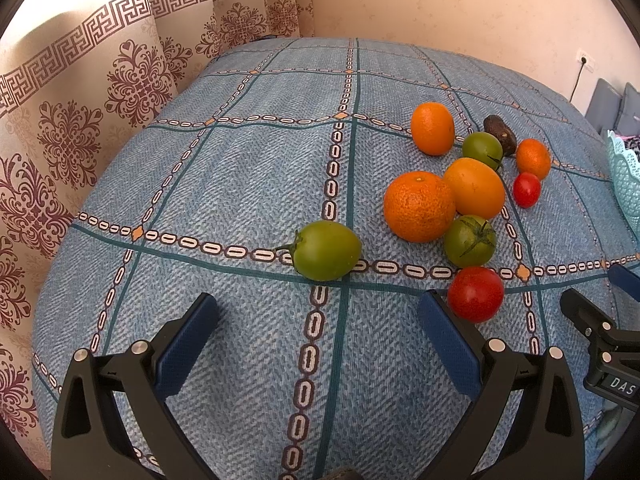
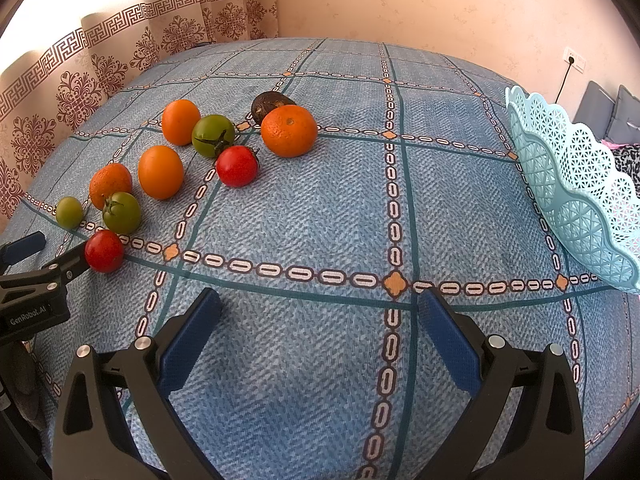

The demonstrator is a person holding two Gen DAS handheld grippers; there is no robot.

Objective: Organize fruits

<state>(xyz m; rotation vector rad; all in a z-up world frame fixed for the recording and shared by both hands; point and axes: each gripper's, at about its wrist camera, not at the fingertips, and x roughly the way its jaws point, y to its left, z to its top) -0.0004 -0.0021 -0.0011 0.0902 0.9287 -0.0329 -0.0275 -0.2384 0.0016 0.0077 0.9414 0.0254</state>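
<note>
My left wrist view sits low and close over the blue checked tablecloth [image 1: 248,184], facing the far wall, fruit cluster off to its right. My right wrist view looks the same way from further right, fruit at its left, pale turquoise lattice plastic basket [image 2: 576,184] near its right edge. Both share the round red tomato [image 1: 475,294] [image 2: 104,251] nearest me.

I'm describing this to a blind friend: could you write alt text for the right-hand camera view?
Oranges, green tomatoes and red tomatoes lie scattered at the left of a blue checked tablecloth, with an empty pale blue lattice basket at the right edge. The open right gripper is in the foreground, holding nothing.
</note>
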